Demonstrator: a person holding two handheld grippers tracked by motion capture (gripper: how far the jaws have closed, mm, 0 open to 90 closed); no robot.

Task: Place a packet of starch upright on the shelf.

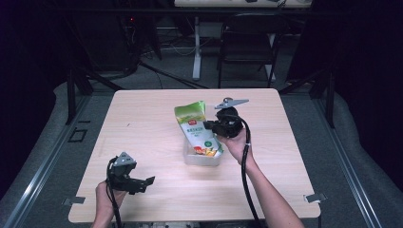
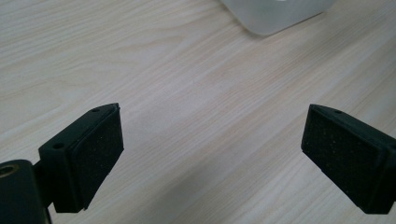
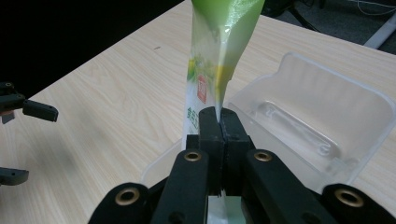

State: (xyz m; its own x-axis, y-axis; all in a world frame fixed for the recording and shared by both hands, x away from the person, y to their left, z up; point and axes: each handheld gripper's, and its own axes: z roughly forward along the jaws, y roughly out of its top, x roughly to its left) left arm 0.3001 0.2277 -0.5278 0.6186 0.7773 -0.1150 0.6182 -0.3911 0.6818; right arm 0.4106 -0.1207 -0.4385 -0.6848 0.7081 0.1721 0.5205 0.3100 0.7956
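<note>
We see the right claw [image 3: 219,122] pressed tight on the green pouch [image 3: 219,56], its two black jaws meeting on the pouch's thin side edge. In the right gripper view the pouch rises straight up from between the jaws, tilted slightly, with its lower end inside the clear plastic tray [image 3: 327,121] just behind the claw. From the high view, the pouch [image 1: 197,128] leans out of the tray [image 1: 202,157] near the middle of the surface [image 1: 142,128], and the right claw [image 1: 211,126] grips it from the right side. The left claw [image 1: 147,183] hovers well apart near the front-left edge, jaws spread wide with nothing between them.
</note>
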